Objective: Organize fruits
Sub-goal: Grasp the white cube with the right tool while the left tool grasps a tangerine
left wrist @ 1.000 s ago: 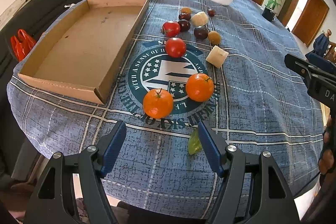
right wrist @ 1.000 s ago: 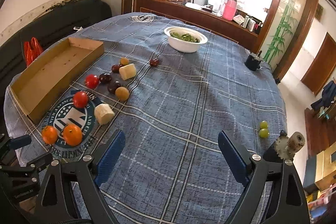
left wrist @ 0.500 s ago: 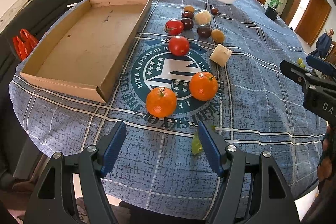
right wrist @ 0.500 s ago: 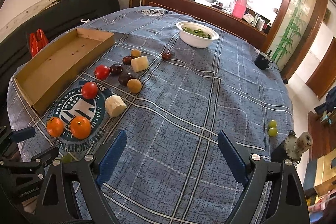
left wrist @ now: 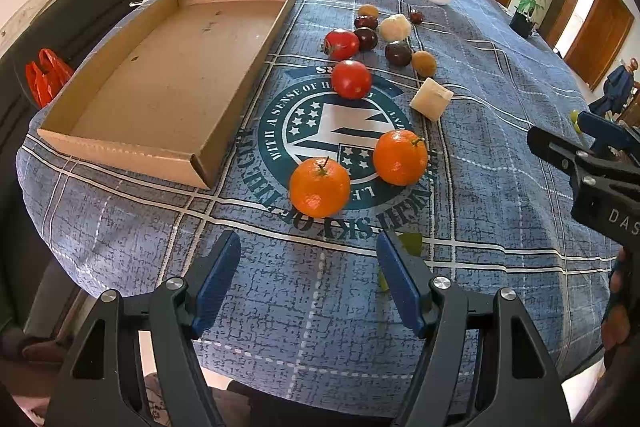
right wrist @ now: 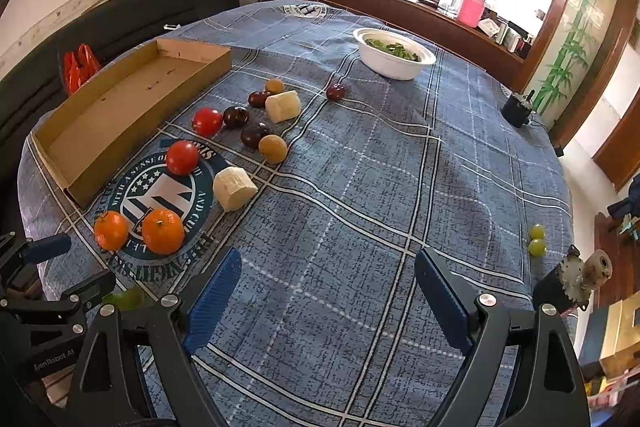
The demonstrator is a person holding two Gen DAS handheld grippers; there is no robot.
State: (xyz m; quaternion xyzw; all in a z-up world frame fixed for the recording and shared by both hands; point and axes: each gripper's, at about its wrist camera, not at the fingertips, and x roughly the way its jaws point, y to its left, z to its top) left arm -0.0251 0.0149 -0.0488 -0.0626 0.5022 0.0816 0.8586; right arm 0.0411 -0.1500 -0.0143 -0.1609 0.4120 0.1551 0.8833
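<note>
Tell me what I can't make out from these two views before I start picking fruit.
- Green fruit, left wrist view: largely hidden behind the left hand-held gripper finger; its kind is unclear.
- Same green fruit, right wrist view: partly covered by the left hand-held gripper's body.
- Right hand-held gripper, left wrist view: cut off by the right edge.
- White bowl: green contents too small to identify.
- Two green fruits near the table's far edge: too small to identify.

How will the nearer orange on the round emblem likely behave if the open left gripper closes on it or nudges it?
The nearer orange looks round and sits free on flat cloth, so a nudge would probably roll it, perhaps into the second orange. Its dimpled skin should grip well. The left gripper looks wide enough to span it.
</note>
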